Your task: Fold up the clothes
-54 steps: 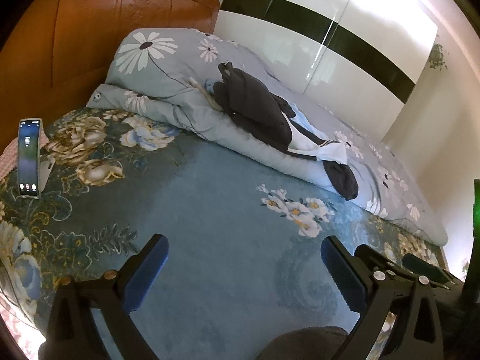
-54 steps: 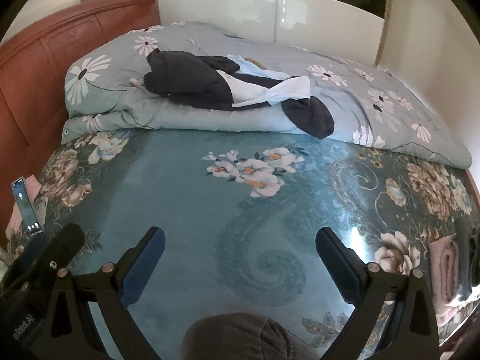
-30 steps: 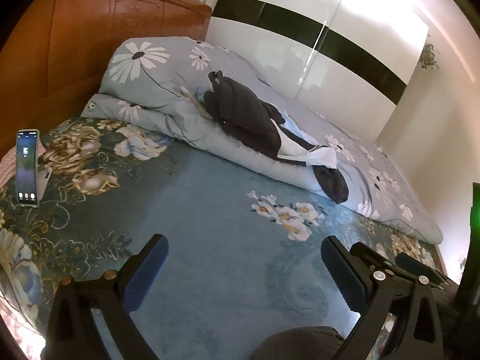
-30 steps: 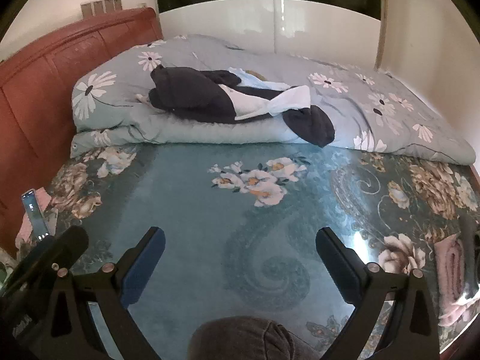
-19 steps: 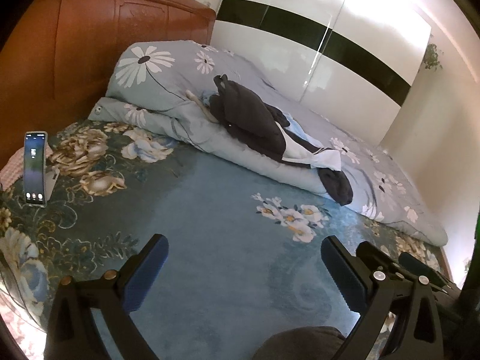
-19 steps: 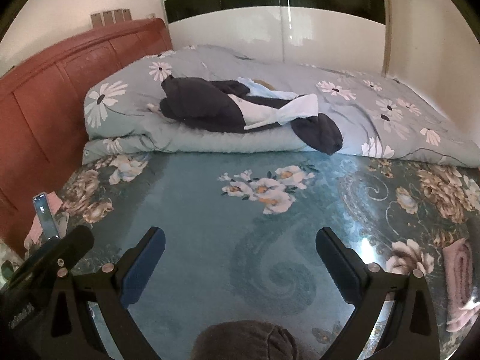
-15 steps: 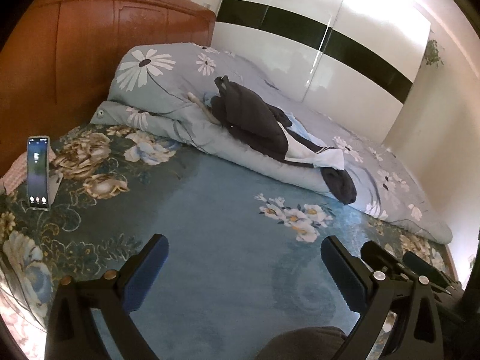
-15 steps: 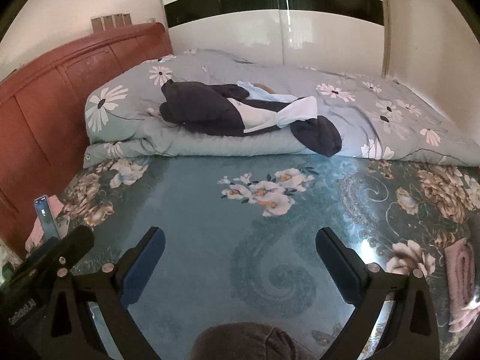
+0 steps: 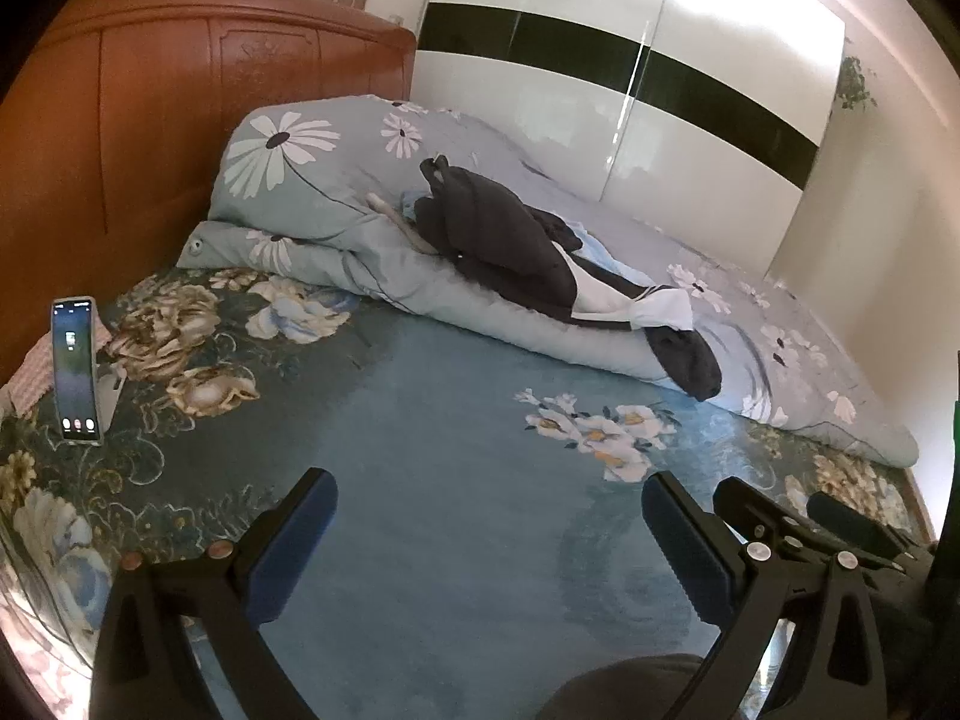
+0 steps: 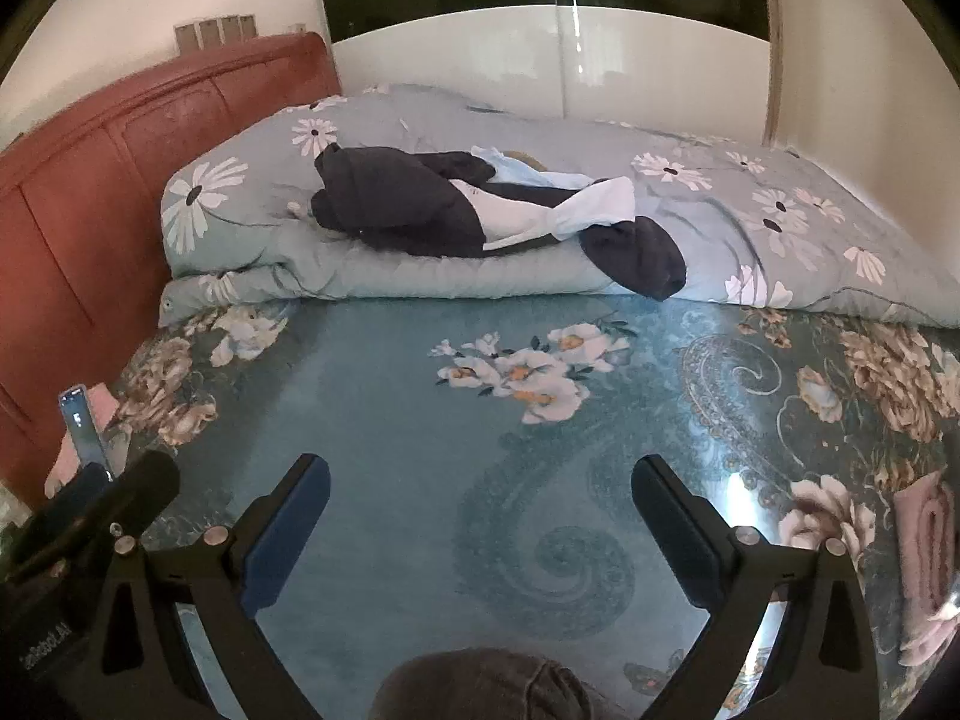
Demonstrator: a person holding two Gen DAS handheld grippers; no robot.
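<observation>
wooden headboard (image 9: 150,120) | white wardrobe (image 9: 600,120), black stripe | floral bedspread (image 10: 420,420)

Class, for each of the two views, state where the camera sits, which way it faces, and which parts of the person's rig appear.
Left wrist view: sits on the left gripper, open, facing across the teal floral bedspread toward the dark clothes pile; the right gripper's body shows at right.
Right wrist view: sits on the right gripper, open, facing the same pile straight on.
Shared: the pile, folded grey daisy quilt, propped phone.
</observation>
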